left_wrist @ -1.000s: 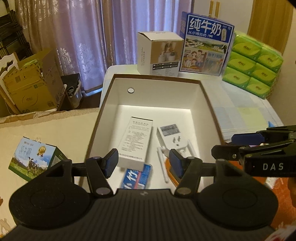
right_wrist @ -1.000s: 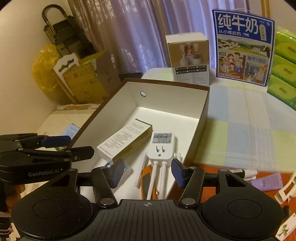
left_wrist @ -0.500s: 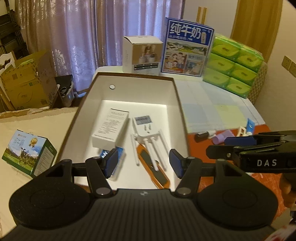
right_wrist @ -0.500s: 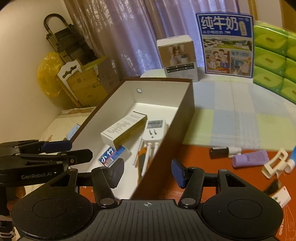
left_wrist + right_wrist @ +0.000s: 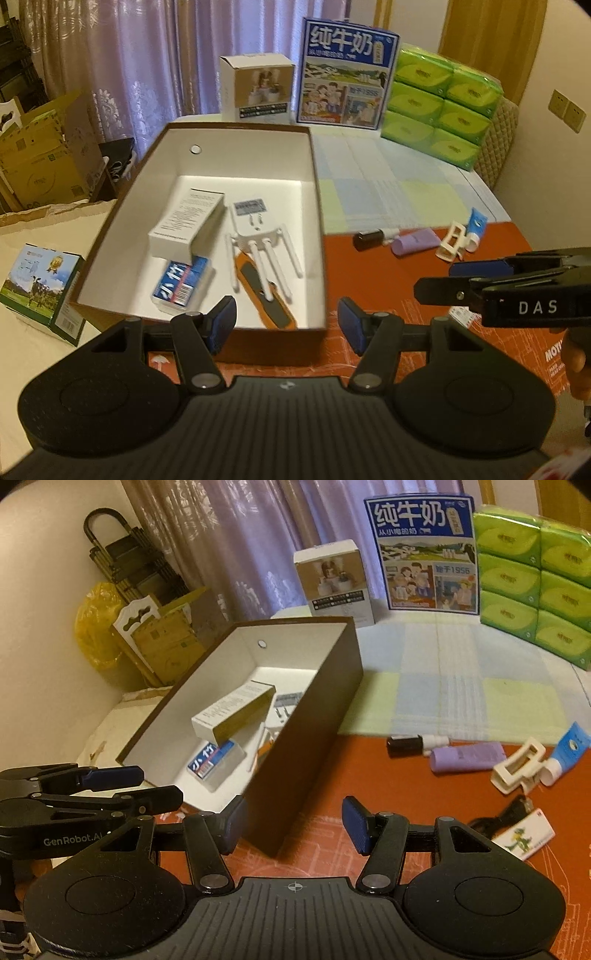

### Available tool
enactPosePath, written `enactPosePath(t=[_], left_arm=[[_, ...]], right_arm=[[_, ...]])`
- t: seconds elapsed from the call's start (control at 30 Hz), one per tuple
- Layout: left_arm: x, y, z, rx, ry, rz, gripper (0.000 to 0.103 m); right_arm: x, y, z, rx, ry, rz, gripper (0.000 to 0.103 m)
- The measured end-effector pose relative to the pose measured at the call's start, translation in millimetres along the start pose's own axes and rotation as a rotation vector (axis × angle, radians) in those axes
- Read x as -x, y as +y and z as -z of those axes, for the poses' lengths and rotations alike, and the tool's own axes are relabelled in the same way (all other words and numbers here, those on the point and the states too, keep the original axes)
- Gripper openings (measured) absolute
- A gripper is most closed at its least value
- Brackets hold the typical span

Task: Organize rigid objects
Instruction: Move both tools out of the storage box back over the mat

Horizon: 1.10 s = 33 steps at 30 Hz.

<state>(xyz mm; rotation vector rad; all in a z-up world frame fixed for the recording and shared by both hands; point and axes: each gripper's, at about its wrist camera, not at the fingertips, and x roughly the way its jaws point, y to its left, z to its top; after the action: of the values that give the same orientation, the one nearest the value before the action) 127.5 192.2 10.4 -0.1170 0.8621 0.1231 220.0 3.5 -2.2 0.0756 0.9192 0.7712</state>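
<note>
Step in hand, as judged: between placements.
Left gripper (image 5: 284,320), right gripper (image 5: 291,825): jaws wide apart, empty.
Brown box (image 5: 306,716): ahead-left of right jaws, part-filled.
Purple tube (image 5: 467,757), white clip (image 5: 517,765): ahead-right on counter; next reach there.

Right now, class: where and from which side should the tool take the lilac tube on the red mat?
Grip the lilac tube across its middle, coming from above with the right tool. It lies flat and lengthwise, with the dark bottle and white clip crowding its ends.
</note>
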Motion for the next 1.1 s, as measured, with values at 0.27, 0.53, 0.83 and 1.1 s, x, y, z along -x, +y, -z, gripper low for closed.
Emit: enactPosePath(t=[0.27,0.53,0.83,1.1], left_arm=[[-4,-37,8,-0.024,0.024,0.053,0.056],[-13,-79,3,-0.059,0.031,0.103,0.056],[-35,-123,-4,-0.113,0.04,0.147,0.056],[-65,-148,-7,-0.132,0.062,0.152,0.056]], right_arm=[[20,-27,16,-0.028,0.013,0.024,0.054],[45,-69,27,-0.102,0.001,0.081,0.054],[65,-115,34,-0.172,-0.01,0.144,0.054],[67,-146,36,-0.168,-0.013,0.179,0.054]])
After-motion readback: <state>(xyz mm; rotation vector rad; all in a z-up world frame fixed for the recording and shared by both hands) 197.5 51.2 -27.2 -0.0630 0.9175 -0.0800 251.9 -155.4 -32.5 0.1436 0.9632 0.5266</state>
